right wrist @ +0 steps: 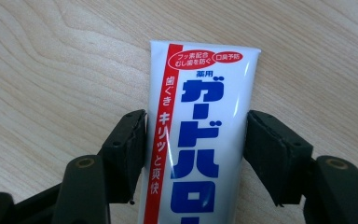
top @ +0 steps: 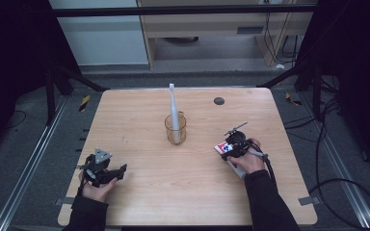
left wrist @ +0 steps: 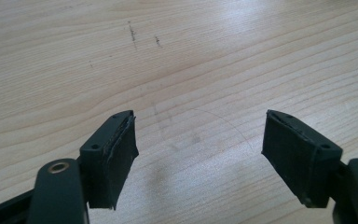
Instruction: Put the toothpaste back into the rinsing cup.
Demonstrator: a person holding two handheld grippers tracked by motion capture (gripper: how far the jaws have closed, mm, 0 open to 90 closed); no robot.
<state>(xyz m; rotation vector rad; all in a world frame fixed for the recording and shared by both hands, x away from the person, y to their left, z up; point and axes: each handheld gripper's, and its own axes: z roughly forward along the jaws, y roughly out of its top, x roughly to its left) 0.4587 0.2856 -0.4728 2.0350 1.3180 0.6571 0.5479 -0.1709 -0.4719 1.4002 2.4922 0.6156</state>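
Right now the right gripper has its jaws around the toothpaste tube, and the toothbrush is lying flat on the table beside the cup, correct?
Not quite. The high view shows the toothbrush standing inside the cup, not flat. The right gripper does straddle the toothpaste tube.

Your table [top: 139, 202] carries a cup [top: 175, 129] near its middle, with a toothbrush [top: 173, 108] standing in it, leaning toward the far edge. Right of the cup and nearer to you, a toothpaste tube [right wrist: 200, 140] lies flat on the table, between the jaws of your right gripper [top: 231, 147]. Your left gripper [top: 115, 172] rests well apart, at the near left.
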